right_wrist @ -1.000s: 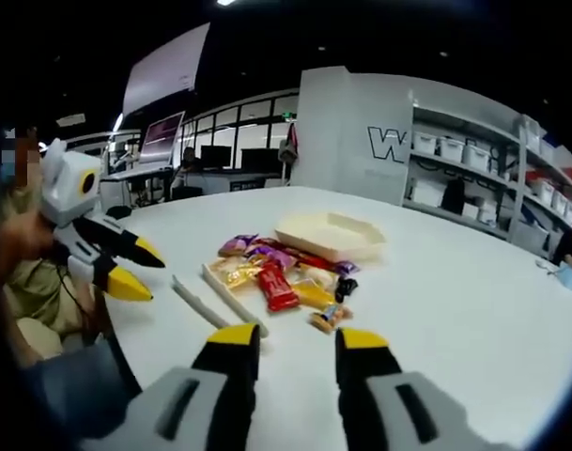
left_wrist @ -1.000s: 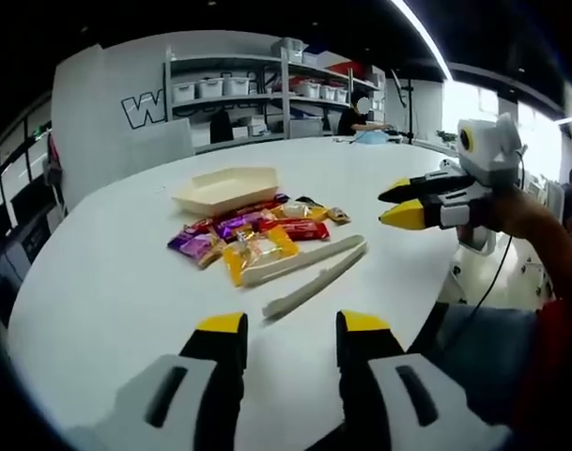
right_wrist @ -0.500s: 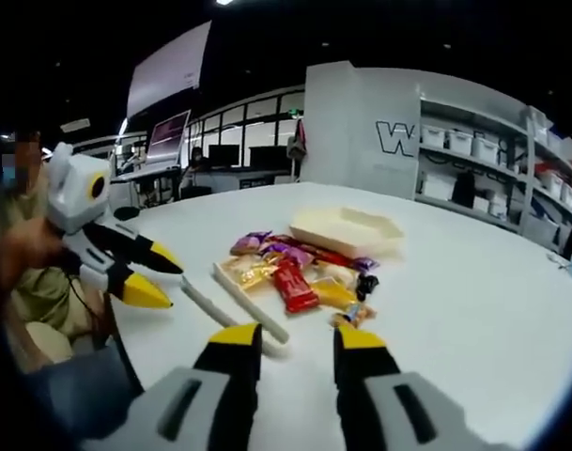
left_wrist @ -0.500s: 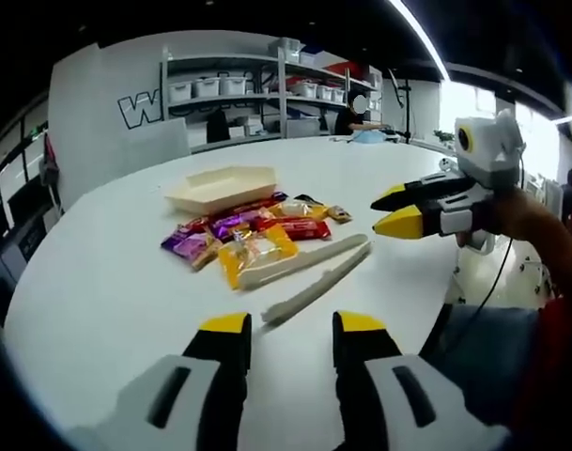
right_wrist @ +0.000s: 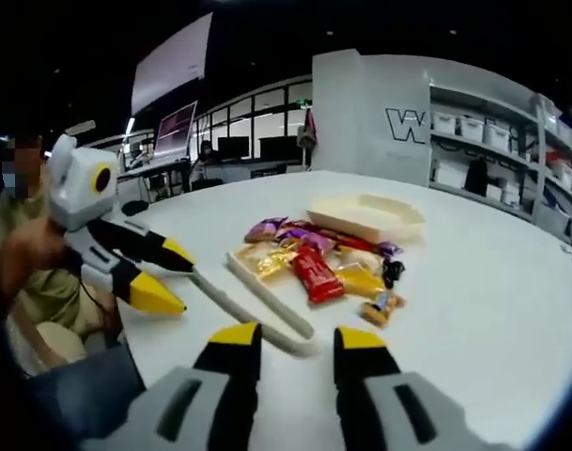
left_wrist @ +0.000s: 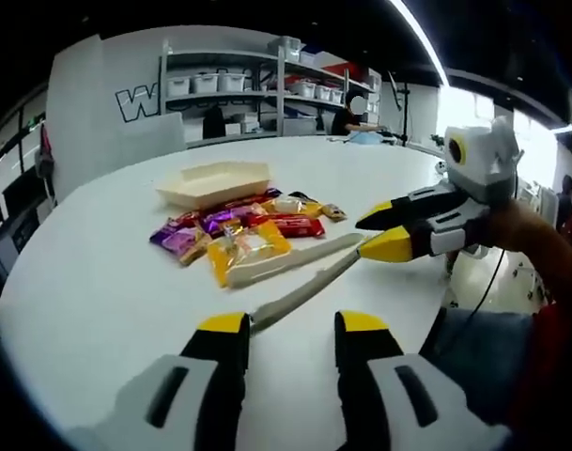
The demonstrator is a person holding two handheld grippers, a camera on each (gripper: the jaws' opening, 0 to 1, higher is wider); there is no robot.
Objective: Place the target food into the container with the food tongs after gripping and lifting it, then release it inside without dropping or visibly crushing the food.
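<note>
White tabletop (left_wrist: 98, 282) spreads across the left gripper view, and toward its far left sits the cream paper container (left_wrist: 213, 182), a shallow boat-shaped tray, with the heap of wrapped snacks (left_wrist: 234, 230) just in front of it: purple packets at the left, yellow and red ones to the right. Pale food tongs (left_wrist: 300, 277) lie on the table, one arm resting against the yellow packet, the other slanting down toward the left gripper (left_wrist: 290, 324), whose yellow-tipped jaws stand apart with nothing between them. At the right of that view the right gripper (left_wrist: 379, 232) comes in with its jaws parted, the lower tip just beside the far end of the tongs; whether it touches them I cannot tell. In the right gripper view the left gripper (right_wrist: 173, 279) enters from the left, jaws parted, the near end of the food tongs (right_wrist: 267, 301) running between or just past its tips. The snacks (right_wrist: 328, 268) lie to the right of the tongs, the container (right_wrist: 368, 216) behind them, and the right gripper (right_wrist: 295, 334) rises at the bottom, its jaws apart and empty.
</note>
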